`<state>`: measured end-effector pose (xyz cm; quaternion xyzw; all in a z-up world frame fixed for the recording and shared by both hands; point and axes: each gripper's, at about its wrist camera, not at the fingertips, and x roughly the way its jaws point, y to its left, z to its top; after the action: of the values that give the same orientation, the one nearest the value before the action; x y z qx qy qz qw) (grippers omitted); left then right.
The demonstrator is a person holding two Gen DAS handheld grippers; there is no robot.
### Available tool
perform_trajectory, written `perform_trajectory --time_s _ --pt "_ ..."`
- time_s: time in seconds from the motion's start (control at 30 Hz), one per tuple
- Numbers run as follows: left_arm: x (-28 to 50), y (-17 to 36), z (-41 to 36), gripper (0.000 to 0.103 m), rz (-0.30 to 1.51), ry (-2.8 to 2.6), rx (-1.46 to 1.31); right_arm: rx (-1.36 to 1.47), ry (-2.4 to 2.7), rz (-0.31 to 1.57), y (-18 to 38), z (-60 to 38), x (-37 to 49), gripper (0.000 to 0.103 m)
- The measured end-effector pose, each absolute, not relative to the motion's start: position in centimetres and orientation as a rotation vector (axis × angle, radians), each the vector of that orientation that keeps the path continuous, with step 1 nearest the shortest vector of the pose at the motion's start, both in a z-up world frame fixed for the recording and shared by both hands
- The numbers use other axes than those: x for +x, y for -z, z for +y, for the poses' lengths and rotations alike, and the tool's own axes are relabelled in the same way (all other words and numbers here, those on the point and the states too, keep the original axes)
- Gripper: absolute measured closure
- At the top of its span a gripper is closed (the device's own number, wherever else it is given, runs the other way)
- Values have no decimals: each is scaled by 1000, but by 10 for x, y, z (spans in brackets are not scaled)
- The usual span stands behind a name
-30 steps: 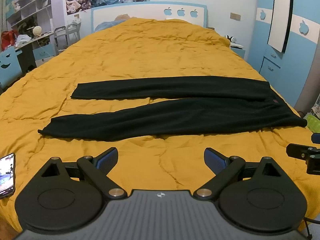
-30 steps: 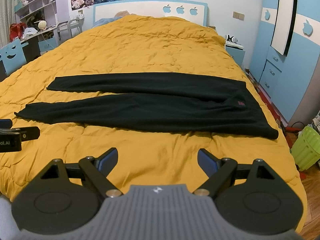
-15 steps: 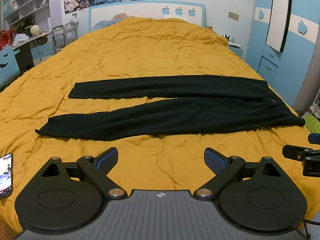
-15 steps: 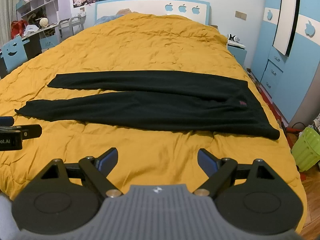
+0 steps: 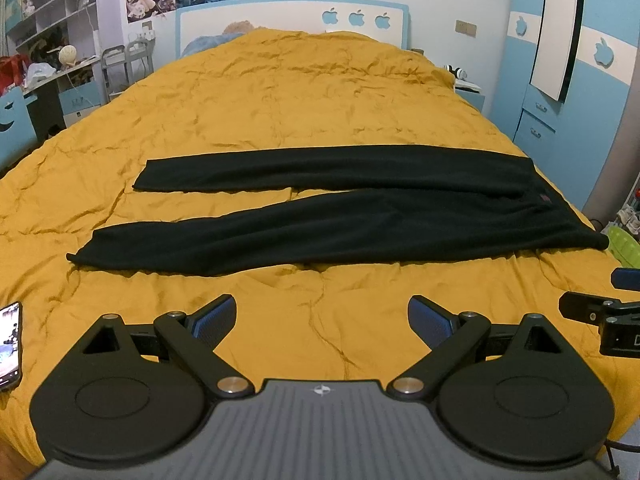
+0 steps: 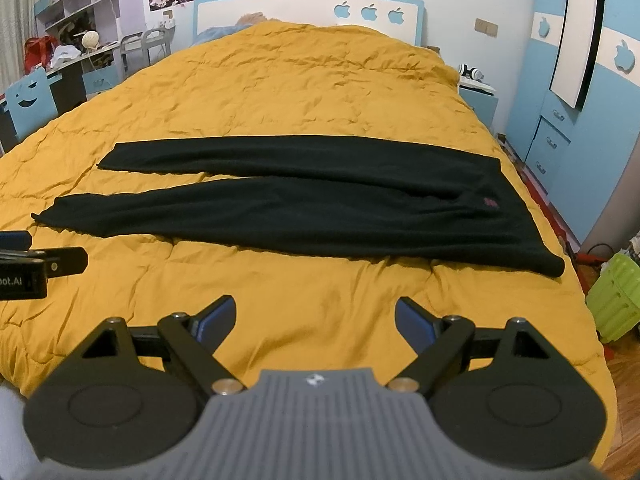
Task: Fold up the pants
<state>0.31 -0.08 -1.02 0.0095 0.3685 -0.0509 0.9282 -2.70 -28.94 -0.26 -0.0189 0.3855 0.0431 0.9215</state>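
The left gripper is held low in the frame, jaws spread wide, blue pads angled outward, nothing gripped between them. The right gripper is likewise held wide apart and bare. Each is glimpsed at the edge of the other's view, at mid-right and mid-left respectively.

Phone at left edge of left wrist view: cut off, screen content too small to read. Right tool entered at right edge, only tip visible, printed label truncated. Left tool cut by left edge of right wrist view; lettering partial. Green basket clipped at right edge. Red mark on pants too small to identify. Shelf clutter indistinct.
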Motion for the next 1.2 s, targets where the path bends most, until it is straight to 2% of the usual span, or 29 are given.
perform_trajectory --time_s 0.87,0.9,0.97,1.2 --pt "12 26 12 0 815 179 -59 -17 -117 786 11 -293 -27 20" --pt "14 28 16 4 813 194 -71 -12 -138 760 12 -296 -28 20" --pt "19 33 28 23 803 216 -90 -19 -173 705 16 -306 -29 20" --pt "42 47 82 28 769 153 -16 -190 -104 587 38 -366 -14 21"
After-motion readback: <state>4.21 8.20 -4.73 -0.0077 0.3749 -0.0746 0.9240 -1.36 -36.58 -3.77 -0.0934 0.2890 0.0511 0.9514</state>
